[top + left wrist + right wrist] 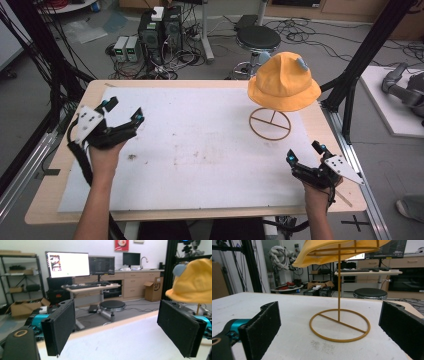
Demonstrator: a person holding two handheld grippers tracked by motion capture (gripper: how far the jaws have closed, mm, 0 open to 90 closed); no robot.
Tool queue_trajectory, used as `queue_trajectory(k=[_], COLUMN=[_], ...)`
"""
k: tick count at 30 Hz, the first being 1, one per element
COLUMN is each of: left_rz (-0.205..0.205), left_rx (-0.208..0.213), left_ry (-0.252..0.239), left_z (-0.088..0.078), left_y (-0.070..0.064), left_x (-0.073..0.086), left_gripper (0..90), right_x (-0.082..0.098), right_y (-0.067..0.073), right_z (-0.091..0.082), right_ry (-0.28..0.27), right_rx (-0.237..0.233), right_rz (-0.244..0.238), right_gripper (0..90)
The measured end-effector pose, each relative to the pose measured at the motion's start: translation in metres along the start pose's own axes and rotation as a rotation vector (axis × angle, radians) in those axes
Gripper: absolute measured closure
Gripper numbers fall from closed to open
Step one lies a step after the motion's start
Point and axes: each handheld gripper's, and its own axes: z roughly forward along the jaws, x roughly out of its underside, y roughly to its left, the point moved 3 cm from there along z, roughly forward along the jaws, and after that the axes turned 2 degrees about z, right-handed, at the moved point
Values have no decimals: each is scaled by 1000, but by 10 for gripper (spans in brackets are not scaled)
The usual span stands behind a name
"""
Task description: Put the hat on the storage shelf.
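Hat (283,82) of yellow cloth sat on a thin wire stand (270,123) at the far right of the table (45,200), gripped by nothing. Both pairs of jaws stood wide apart and empty. The left gripper (123,111), in the person's left hand (106,152), was over the white mat (200,150) near its left edge, well apart from the hat; in the left gripper view its black pads (60,327) framed the table's far edge, with the hat's brim at the right of that view. The right gripper (305,152) was near the table's right front corner, nearer the person than the stand's ring base. In the right gripper view its pads (263,327) flanked that ring (339,325), with the stand's upright rod rising to the hat's brim (322,252) overhead. Beyond the table were a black stool (258,37), computer boxes (160,27) and loose cables on the floor.
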Motion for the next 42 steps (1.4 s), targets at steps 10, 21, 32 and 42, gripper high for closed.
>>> queue_trajectory(k=[10,21,32,42], left_rz=[-41,-61,-50,-62], left_rx=[-97,-99,-102,-114], left_ry=[7,27,11,9], left_z=[-58,-60,-65,-71], left_y=[30,33,33,40], left_x=[45,68,63,65], left_gripper=[156,156,156,156], right_x=[0,-2,-1,-1], right_y=[-2,-6,-5,1], right_z=[-9,-17,-13,-7], right_ry=[-8,-23,-17,-10], right_rx=[13,8,-10,-28], right_rz=[-3,-1,4,-16], right_gripper=[36,36,36,36])
